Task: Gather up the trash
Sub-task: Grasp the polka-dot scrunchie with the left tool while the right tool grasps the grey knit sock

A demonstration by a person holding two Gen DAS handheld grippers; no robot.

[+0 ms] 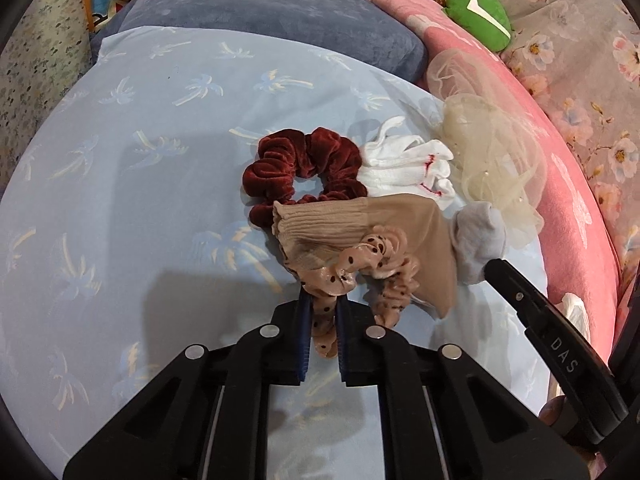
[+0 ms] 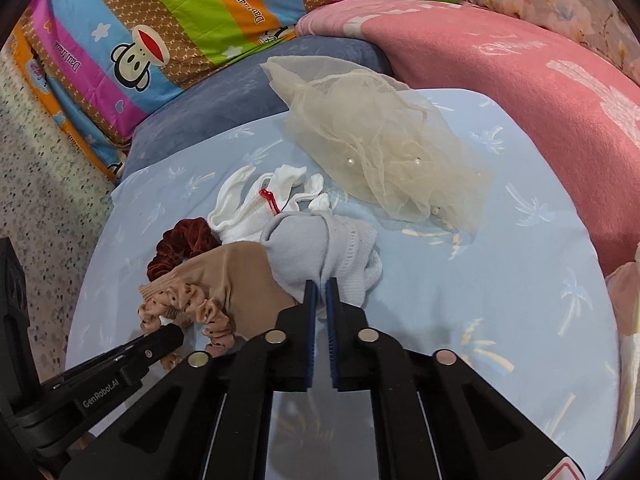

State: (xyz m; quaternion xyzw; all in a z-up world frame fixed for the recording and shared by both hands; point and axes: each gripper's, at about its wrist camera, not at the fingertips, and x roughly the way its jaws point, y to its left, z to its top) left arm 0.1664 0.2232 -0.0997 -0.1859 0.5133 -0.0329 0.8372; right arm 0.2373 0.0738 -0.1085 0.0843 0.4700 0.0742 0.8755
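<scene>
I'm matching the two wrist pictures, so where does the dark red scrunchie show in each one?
Left wrist: the dark red scrunchie lies just above centre, touching the white sock on its right.
Right wrist: the dark red scrunchie is left of centre, partly hidden by the tan sock.
Shared landmark: the cream mesh scrunchie.

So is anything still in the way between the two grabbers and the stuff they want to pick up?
No, nothing visible. The left gripper is already shut on the dotted pink scrunchie, and the right gripper is shut on the grey sock. The tan sock lies under both pieces, not in front of either.
</scene>
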